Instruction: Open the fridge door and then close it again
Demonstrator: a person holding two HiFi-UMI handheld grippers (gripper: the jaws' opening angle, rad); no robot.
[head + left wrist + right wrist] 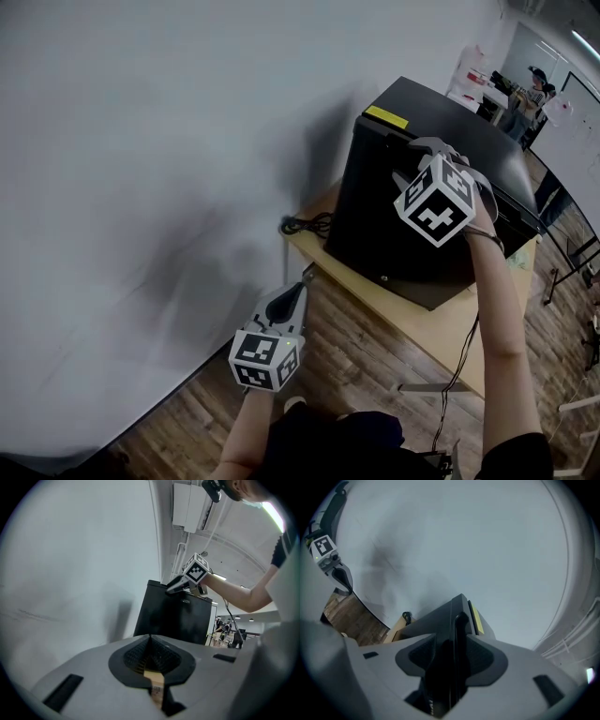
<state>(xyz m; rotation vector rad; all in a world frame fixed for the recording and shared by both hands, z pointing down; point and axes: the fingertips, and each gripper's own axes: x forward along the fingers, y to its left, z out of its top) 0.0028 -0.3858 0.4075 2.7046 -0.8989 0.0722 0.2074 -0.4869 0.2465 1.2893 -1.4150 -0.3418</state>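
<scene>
Right now, from the head view, the black mini fridge (394,216) sits on a pale wooden table (450,328) close against the white wall (141,141), with a yellow label (386,116) on its top and a black cable (307,225) coiled at its back corner. The right gripper (424,145) is up at the fridge's top edge, while the left gripper (295,292) hangs low and well apart from it, over the wooden floor (356,366). In the left gripper view, its two pads meet in a single line with nothing between them, and the fridge stands ahead with the other gripper at its top corner. In the right gripper view, the jaws are spread wide, and the top edge of the fridge door runs between them without being squeezed.
</scene>
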